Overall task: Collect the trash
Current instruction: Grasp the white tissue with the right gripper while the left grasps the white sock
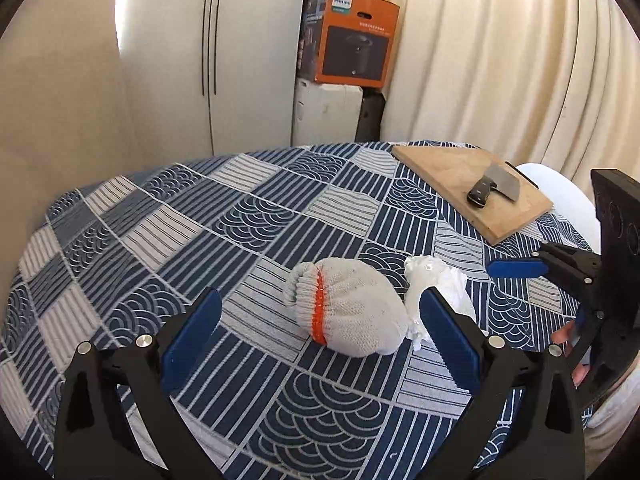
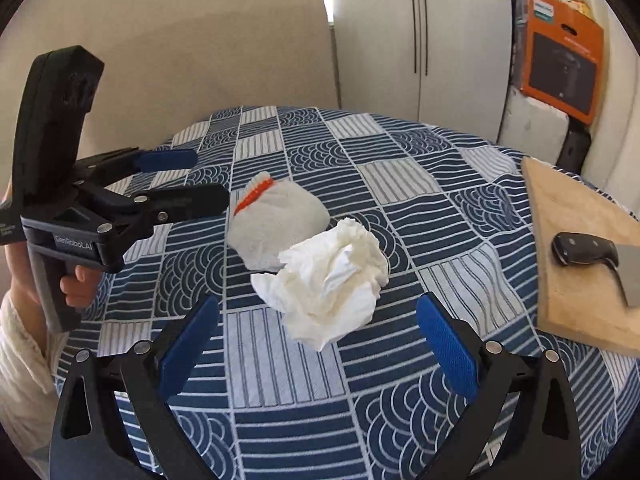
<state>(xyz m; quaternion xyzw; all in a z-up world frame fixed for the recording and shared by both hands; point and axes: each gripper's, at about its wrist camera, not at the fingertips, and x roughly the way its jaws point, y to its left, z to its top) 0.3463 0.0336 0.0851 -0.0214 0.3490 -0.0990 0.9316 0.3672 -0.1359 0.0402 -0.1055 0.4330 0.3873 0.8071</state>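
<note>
A crumpled white tissue (image 2: 332, 280) lies on the blue patterned tablecloth (image 2: 400, 184), touching a rolled grey glove with an orange band (image 2: 280, 216) behind it. My right gripper (image 2: 318, 303) is open, its blue pads on either side of the tissue's near edge and just above the cloth. In the left wrist view the glove (image 1: 348, 312) sits between the open fingers of my left gripper (image 1: 320, 298), and the tissue (image 1: 436, 284) is partly hidden behind the right pad. From the side, the left gripper (image 2: 212, 178) hovers open beside the glove. Neither gripper holds anything.
A wooden cutting board (image 2: 576, 240) with a cleaver (image 2: 588, 252) lies at the table's right edge. A hand (image 2: 76, 284) holds the left gripper's handle. Behind the table stand a white cabinet (image 1: 208, 60), an orange box (image 1: 352, 40) and a curtain (image 1: 500, 60).
</note>
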